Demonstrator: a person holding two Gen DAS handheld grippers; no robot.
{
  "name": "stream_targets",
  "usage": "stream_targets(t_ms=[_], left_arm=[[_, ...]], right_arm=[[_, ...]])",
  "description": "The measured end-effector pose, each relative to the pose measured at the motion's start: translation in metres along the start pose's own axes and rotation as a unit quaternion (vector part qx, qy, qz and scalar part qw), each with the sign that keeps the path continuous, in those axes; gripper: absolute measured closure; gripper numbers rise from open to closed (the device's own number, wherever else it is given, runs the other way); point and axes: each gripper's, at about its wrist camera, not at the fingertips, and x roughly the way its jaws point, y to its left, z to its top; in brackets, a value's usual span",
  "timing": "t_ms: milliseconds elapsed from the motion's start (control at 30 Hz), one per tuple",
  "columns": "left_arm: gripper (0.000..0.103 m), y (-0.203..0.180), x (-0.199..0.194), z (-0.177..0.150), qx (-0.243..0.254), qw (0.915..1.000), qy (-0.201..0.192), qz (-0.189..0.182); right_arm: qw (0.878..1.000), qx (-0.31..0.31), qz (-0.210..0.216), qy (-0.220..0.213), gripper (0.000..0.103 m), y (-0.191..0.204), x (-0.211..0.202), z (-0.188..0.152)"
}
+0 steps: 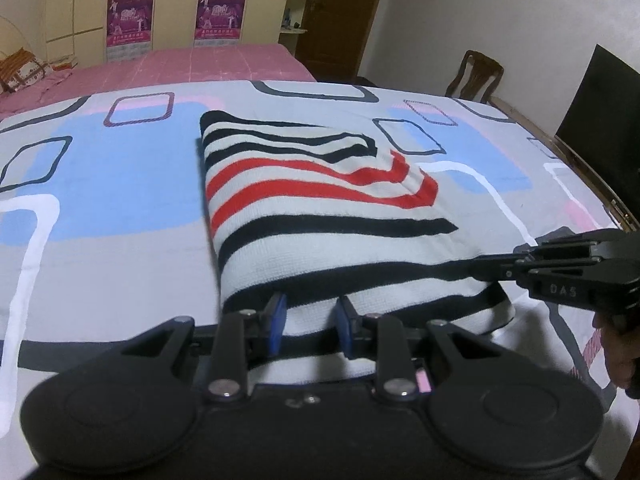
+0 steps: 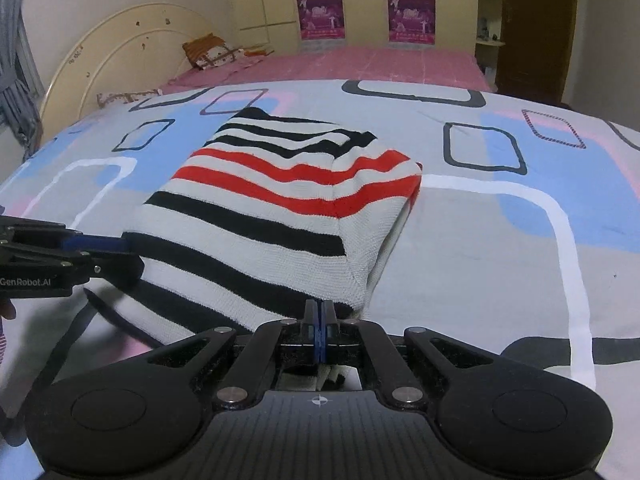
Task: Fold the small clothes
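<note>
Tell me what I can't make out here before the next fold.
- Striped garment near hem: left wrist view, hidden behind the left hand-held gripper.
- Underside layers and garment type: both views, folded under.
- Right hand-held gripper pinch point: right wrist view, covered by its own shut fingers.

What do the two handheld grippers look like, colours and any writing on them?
Both are matte black, with linkage arms on silver pivot pins and round discs either side. The left gripper has blue finger pads and reads "GenRobot.AI". The right gripper also has blue pads; its side reads "DAS".
</note>
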Motion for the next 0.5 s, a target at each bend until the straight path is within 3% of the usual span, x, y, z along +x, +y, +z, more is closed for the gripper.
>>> stream_targets(t_ms=[133, 200, 233, 300, 333, 367, 400, 433, 500], left_arm=[[0.077, -0.003, 0.000, 0.003, -0.003, 1.0000, 0.009, -0.001], [0.072, -0.003, -0.002, 0.005, -0.004, 1.0000, 0.008, -0.001], [0.064, -0.003, -0.004, 0.006, -0.007, 1.0000, 0.007, 0.000], [0.031, -0.004, -0.009, 0.010, -0.011, 0.9999, -0.004, 0.007], [0.006, -0.004, -0.011, 0.013, -0.011, 0.9998, -0.013, 0.014], [0.001, -0.004, -0.012, 0.016, -0.009, 0.9996, -0.019, 0.018], [0.002, -0.003, -0.012, 0.019, -0.011, 0.9995, -0.020, 0.019], [0.002, -0.001, -0.009, 0.023, -0.017, 0.9996, -0.018, 0.017], [0.003, 0.006, -0.003, 0.030, -0.032, 0.9994, -0.014, 0.005]], right_arm=[[1.000, 0.008, 0.012, 0.004, 0.103, -0.005, -0.001, 0.005], [0.999, 0.027, 0.020, -0.003, 0.103, -0.011, -0.006, 0.008], [0.999, 0.035, 0.022, -0.010, 0.103, -0.013, -0.010, 0.010], [0.998, 0.049, 0.018, -0.025, 0.103, -0.018, -0.016, 0.015], [0.998, 0.058, 0.013, -0.030, 0.081, -0.022, -0.018, 0.018], [0.997, 0.067, 0.012, -0.034, 0.027, -0.026, -0.019, 0.020], [0.995, 0.082, 0.012, -0.048, 0.011, -0.033, -0.020, 0.022], [0.993, 0.095, 0.021, -0.063, 0.009, -0.040, -0.022, 0.022], [0.990, 0.128, 0.044, -0.050, 0.010, -0.054, -0.017, 0.027]])
